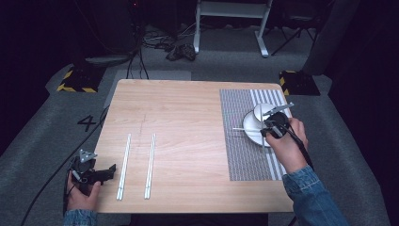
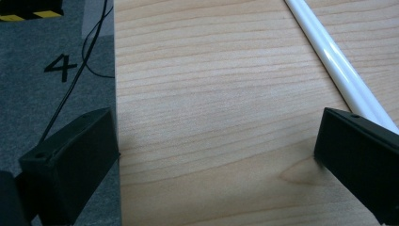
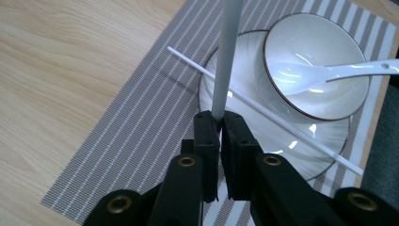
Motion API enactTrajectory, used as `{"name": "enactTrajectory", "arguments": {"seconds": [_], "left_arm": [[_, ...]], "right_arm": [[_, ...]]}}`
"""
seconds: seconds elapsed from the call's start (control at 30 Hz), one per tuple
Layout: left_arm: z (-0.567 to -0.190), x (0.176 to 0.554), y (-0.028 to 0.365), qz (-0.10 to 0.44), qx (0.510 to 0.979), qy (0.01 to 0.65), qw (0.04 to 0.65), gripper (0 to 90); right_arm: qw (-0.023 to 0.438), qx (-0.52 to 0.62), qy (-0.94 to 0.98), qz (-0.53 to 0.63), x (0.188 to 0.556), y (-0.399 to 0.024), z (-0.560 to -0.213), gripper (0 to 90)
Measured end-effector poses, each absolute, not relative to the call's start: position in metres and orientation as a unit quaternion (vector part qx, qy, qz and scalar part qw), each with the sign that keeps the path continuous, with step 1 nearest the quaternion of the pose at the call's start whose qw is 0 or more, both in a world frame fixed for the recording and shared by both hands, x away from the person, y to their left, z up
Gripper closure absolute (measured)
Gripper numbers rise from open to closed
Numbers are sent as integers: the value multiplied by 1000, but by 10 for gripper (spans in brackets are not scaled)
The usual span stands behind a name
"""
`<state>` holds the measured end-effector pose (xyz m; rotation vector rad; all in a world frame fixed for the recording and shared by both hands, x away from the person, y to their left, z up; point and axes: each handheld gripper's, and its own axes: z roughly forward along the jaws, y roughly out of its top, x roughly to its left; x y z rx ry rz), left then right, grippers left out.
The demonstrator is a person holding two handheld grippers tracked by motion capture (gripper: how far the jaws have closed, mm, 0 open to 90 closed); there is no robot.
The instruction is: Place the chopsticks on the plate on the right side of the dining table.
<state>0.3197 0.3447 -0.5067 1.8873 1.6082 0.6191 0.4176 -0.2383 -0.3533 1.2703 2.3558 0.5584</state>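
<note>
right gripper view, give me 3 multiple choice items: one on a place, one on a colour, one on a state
1. Where does the bowl stand?
A. on bare wood
B. on the plate, over the striped placemat
C. on the floor

2. What colour is the spoon in the bowl?
A. white
B. red
C. black

3. How are the right tongs?
A. wide open, nothing between them
B. shut on the spoon
C. shut on a white chopstick

Answers:
1 B: the bowl rests on the plate, which lies on the placemat.
2 A: the spoon is white like the bowl.
3 C: the right tongs pinch the chopstick, which rises between their tips.
</note>
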Motion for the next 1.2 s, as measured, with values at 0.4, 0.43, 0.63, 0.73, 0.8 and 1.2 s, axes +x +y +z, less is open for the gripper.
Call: {"name": "enactTrajectory", "arguments": {"seconds": [0.4,0.43,0.63,0.73,0.8,1.2], "left_arm": [[-507,320,345,232,707,603,289,0],[-507,320,345,232,707,602,289,1],[-507,320,345,232,707,603,289,0],[-507,320,345,232,707,603,289,1],[-507,320,345,232,707,602,289,1],[-507,320,345,232,707,603,289,1]], "right_arm": [[199,490,831,170,431,-265,-369,857],[198,492,831,169,432,-265,-369,857],[199,496,830,159,443,-265,-373,857],[195,497,832,152,449,-262,-375,857],[194,497,834,142,454,-259,-379,857],[167,505,841,97,484,-245,-405,857]]}}
